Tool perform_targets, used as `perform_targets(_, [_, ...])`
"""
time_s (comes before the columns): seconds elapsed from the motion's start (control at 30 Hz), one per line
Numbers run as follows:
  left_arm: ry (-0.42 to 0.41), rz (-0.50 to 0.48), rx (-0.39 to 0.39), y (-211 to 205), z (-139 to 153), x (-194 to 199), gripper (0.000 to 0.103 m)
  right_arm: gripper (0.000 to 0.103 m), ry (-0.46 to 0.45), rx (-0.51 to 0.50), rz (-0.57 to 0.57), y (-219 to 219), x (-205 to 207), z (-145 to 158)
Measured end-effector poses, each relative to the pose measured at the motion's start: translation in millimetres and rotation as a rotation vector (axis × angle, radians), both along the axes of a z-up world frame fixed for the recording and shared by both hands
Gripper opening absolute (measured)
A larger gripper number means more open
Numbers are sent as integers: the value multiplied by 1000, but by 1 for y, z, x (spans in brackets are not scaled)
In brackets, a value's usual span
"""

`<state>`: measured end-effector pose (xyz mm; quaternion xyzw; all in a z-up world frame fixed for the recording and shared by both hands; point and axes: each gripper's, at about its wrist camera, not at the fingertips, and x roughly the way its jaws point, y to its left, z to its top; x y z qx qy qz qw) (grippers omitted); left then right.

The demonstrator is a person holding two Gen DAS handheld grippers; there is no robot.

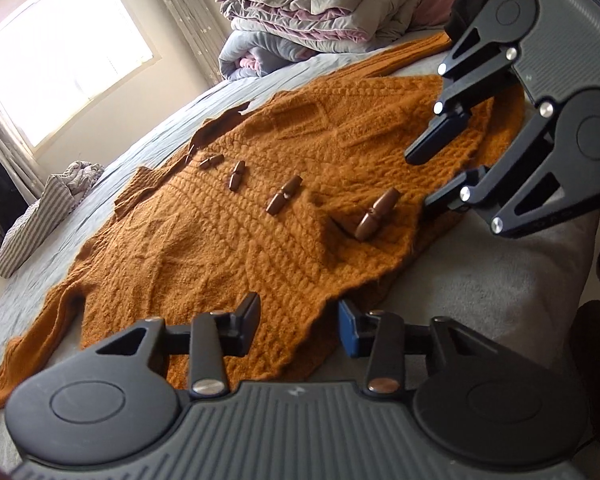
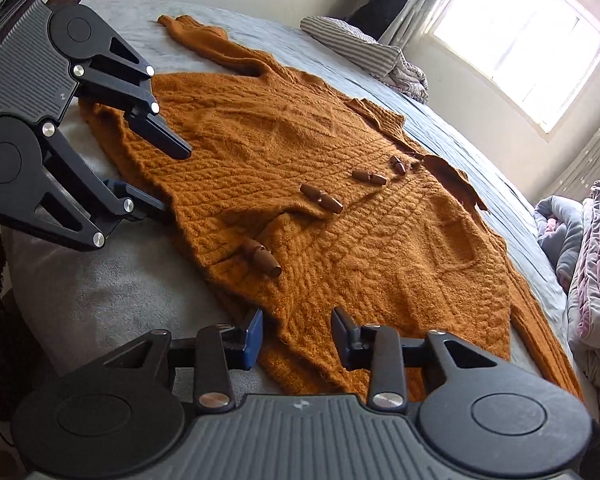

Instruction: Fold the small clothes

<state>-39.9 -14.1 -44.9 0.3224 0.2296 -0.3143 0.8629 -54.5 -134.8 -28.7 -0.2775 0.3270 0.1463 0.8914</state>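
An orange cable-knit cardigan (image 1: pixel 236 232) with several brown toggle buttons (image 1: pixel 374 214) lies spread flat on the grey bed; it also shows in the right wrist view (image 2: pixel 340 216). My left gripper (image 1: pixel 298 330) is open, its fingers astride the cardigan's bottom hem near one corner. My right gripper (image 2: pixel 296 336) is open, its fingers astride the hem near the other corner. Each gripper shows in the other's view, the right one (image 1: pixel 440 176) and the left one (image 2: pixel 172 176), with one finger over the knit and one under its edge.
The grey bedsheet (image 1: pixel 480 280) runs to the near edge. Folded quilts (image 1: pixel 320 4) are piled at the head of the bed. A striped pillow (image 2: pixel 352 44) lies on the far side beneath a bright window (image 2: pixel 520 40).
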Motion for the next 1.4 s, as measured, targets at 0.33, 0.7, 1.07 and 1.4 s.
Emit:
perform_targets(0.33, [-41, 5, -217, 12, 28, -2, 1, 2, -40, -2, 168, 17, -9, 4])
perform_targets(0.7, [88, -122, -19, -3, -12, -5, 3, 5, 43, -51, 236, 26, -15, -7])
perform_targets(1.07, [198, -113, -177, 15, 46, 17, 84, 71, 24, 100, 120, -30, -8, 39])
perform_targets(1.4, [109, 133, -287, -5, 71, 96, 102, 91, -17, 380, -359, -175, 55, 58])
